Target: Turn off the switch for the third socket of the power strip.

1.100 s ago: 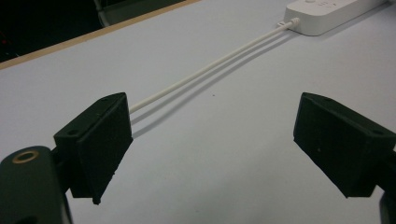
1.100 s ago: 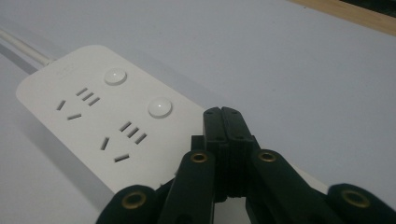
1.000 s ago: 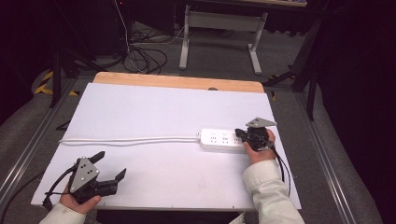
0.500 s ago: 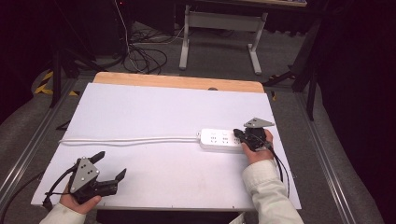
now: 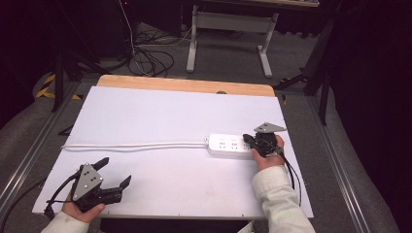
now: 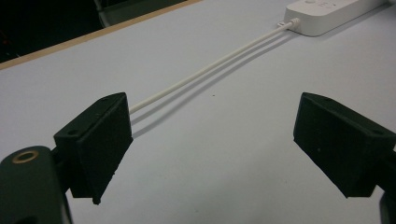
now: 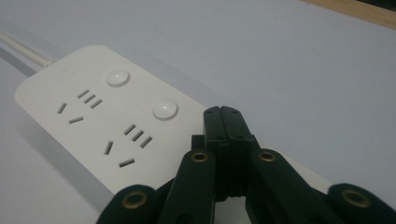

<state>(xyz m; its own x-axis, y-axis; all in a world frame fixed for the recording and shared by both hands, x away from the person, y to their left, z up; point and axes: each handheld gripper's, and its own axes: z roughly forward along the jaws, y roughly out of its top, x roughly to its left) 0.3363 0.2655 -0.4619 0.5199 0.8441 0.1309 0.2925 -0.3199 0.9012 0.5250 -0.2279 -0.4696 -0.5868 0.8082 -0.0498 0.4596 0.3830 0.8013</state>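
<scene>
Near edge of bench (image 5: 170,116), left side: left tool (image 5: 115,172) held in the person's left hand (image 5: 77,209), jaws spread wide, nothing between them. It sits just above the white bench top, pointing toward the bench's right side. In the left gripper view the two black jaw blocks stand well apart with bare white surface between them.

Beyond the left tool: white cable (image 5: 136,146) lies flat across the bench, running from the left edge to the power strip (image 5: 228,145). Left gripper view shows the cable (image 6: 210,70) passing behind the left-hand jaw block and entering the strip's end (image 6: 327,11) at upper right.

Right side, mid-bench: right tool (image 5: 250,142) held in the right hand (image 5: 268,158), pale sleeve (image 5: 279,194) behind it. Jaws pressed together, nothing seen held; tips over the right-hand end of the power strip. Right gripper view: closed jaw tips (image 7: 223,116) over the strip's top face (image 7: 93,107); contact cannot be confirmed.

Power strip: white, two round buttons, two socket groups visible. Faint embossed mark near the cable end, not legible.

Far: wooden bench edge (image 5: 189,85), then floor with black cables (image 5: 150,58) and a grey metal stand (image 5: 228,29).
</scene>
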